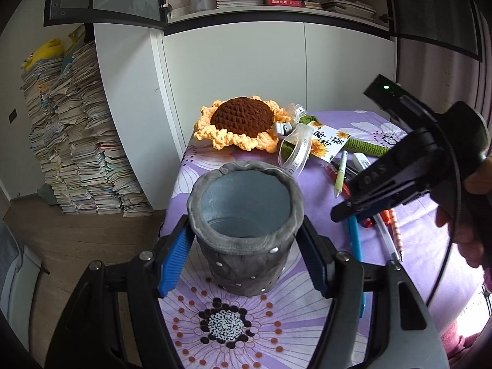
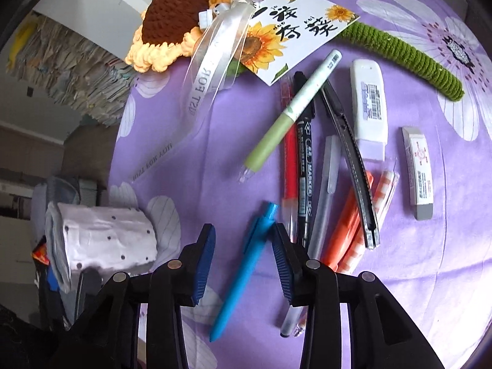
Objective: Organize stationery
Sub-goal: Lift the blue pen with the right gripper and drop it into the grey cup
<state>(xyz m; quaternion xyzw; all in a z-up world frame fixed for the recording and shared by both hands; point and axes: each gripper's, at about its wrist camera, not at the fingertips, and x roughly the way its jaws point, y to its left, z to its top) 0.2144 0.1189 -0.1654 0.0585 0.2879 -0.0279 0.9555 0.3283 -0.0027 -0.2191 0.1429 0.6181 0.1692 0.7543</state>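
Note:
A grey fabric pen holder [image 1: 243, 227] stands upright and empty on the purple flowered cloth. My left gripper [image 1: 244, 243] is shut on it, blue pads against both sides. The holder also shows in the right wrist view [image 2: 101, 240] at the left. My right gripper [image 2: 243, 255] is open and hovers over a blue pen [image 2: 243, 272], which lies between its fingers on the cloth. It also shows in the left wrist view [image 1: 353, 206]. Beside the blue pen lie a green pen [image 2: 289, 117], red pen [image 2: 289, 153], black marker [image 2: 306, 160], grey pen [image 2: 326, 193], orange pens [image 2: 347, 230] and a black utility knife [image 2: 353, 160].
A correction tape [image 2: 369, 107] and an eraser [image 2: 418, 169] lie to the right of the pens. A crocheted sunflower [image 2: 175, 21] with green stem [image 2: 399, 52], ribbon and card [image 2: 295, 30] lies at the far side. The table's left edge [image 1: 175, 184] drops to the floor beside paper stacks [image 1: 77, 138].

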